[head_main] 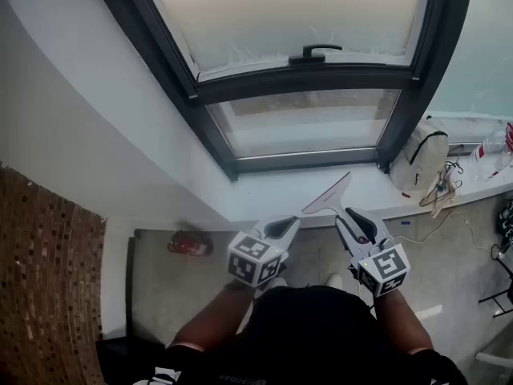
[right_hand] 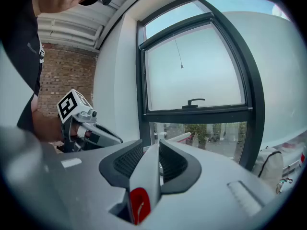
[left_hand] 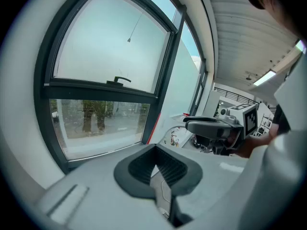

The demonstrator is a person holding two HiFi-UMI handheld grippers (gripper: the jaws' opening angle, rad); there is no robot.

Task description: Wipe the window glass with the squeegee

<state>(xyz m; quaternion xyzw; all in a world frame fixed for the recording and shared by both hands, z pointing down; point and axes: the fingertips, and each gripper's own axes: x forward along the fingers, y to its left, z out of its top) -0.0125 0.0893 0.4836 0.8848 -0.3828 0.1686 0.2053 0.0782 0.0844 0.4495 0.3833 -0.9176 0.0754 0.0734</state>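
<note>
The squeegee (head_main: 328,194) is a grey handle with a pale blade, slanting up toward the window sill (head_main: 264,192). My right gripper (head_main: 350,215) is shut on its handle; in the right gripper view the handle (right_hand: 149,174) sits squeezed between the pads, red end toward the camera. My left gripper (head_main: 285,225) hangs just left of it with its jaws together and nothing in them (left_hand: 156,153). The window glass (head_main: 309,123) lies ahead in a dark frame, with a frosted upper pane (head_main: 296,14) and a black handle (head_main: 314,52).
A white bag (head_main: 421,157) and tangled cables (head_main: 443,187) sit on the sill at the right, with a bottle (head_main: 493,144) beyond. A red object (head_main: 190,245) lies on the floor under the sill. A brown tiled wall (head_main: 48,271) stands at the left.
</note>
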